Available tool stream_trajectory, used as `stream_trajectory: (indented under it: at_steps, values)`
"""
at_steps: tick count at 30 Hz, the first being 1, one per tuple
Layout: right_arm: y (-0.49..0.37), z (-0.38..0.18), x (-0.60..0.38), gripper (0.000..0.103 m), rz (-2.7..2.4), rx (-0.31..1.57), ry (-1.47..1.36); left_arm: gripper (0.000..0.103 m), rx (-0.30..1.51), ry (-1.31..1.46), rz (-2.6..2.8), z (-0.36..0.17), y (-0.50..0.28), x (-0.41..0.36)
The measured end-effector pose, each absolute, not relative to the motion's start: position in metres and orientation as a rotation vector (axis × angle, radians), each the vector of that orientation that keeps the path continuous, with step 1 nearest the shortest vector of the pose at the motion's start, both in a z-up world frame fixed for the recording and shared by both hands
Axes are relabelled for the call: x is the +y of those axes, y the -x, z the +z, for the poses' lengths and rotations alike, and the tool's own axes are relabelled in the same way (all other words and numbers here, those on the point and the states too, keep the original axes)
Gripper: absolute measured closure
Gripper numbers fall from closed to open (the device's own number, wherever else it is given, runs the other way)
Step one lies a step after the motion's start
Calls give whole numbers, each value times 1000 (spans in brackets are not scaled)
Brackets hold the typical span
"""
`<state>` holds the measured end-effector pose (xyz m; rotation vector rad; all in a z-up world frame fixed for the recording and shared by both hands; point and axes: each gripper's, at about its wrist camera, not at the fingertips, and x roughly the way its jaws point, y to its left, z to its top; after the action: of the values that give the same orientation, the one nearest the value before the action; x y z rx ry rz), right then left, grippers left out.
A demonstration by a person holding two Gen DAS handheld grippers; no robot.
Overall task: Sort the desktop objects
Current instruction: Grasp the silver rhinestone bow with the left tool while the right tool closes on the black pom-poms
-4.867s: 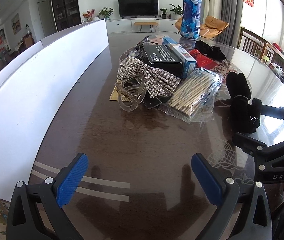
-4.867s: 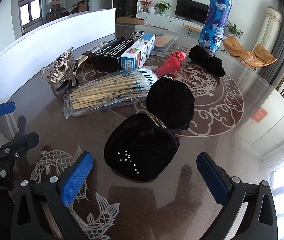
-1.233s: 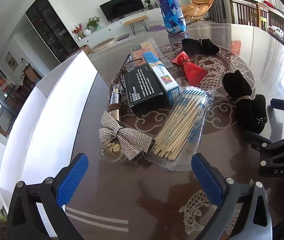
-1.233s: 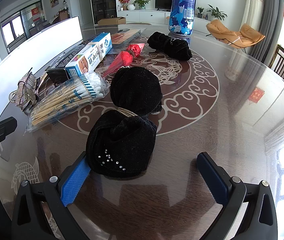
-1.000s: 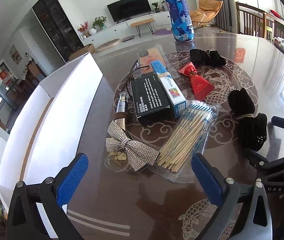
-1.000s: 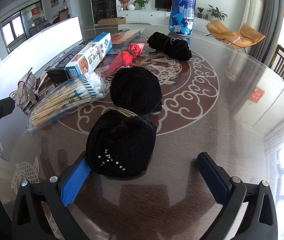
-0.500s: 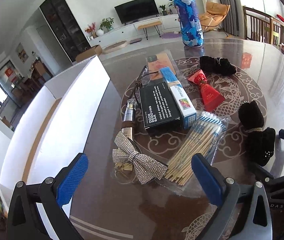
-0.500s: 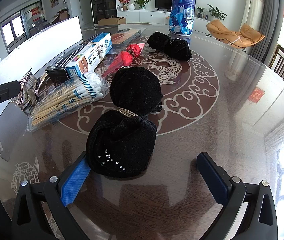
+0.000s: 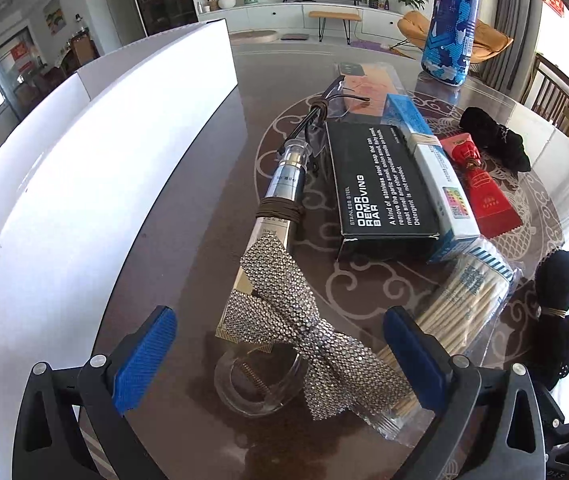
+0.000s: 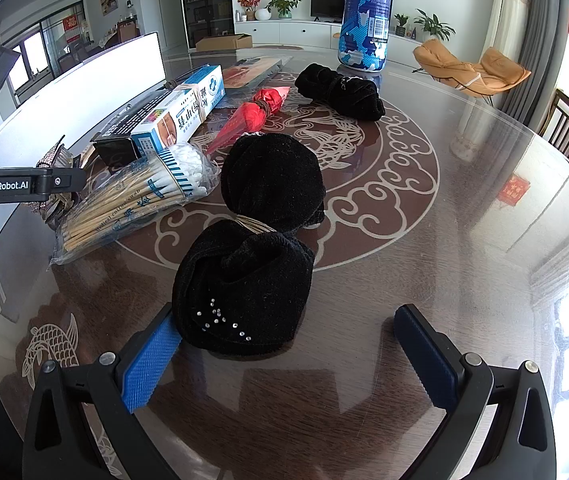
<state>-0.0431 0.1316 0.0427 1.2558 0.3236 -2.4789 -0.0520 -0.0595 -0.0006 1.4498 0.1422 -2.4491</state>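
Two grippers are over a round glass-topped table [image 10: 464, 208], both with jaws wide apart and holding nothing. The left gripper [image 9: 280, 354] has the rhinestone bow [image 9: 296, 320] between its blue pads, the bow lying on a clear bracelet [image 9: 256, 384]; I cannot tell if a pad touches it. Only the left wrist view shows the bow fully, and also the metal tube [image 9: 288, 176] at 12 o'clock from it and the top of the black box [image 9: 380, 184] at 1 o'clock. In the right wrist view the bow is mostly hidden behind the left gripper's arm.

The right gripper [image 10: 288, 354] is at the black velvet bundle [image 10: 256, 256], its left pad touching or almost touching the near end. This view shows the cotton swab pack [image 10: 136, 204] at 10 o'clock from the bundle, the toothpaste box [image 10: 184, 116], the red packet [image 10: 248, 120] and a second black cloth [image 10: 340, 92] near the blue bottle [image 10: 364, 12] at 12 o'clock.

A white board [image 9: 96, 152] closes the table's left edge. From 1 to 4 o'clock of the bundle the table is free to its rim.
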Motion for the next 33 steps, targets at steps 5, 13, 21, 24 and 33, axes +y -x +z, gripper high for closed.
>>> stream_trajectory:
  at_steps: [5,13,21,24,33]
  values:
    - [43,43,132,0,-2479,324,-1256,0,194,-1476,-2432,-17,66,-66]
    - [43,43,132,0,-2479,324,-1256,0,238,-1476,-2466,-21,73,-71]
    - [43,43,132,0,-2479,323,-1256,4,179,-1495,-2536,-20,72,-74]
    - [43,43,132,0,-2479,323,-1256,42,113,-1442,-2637,-13,60,-65]
    - [40,43,137,0,-2492,316,-1262,53,25,-1459,-2773,-10,34,-19]
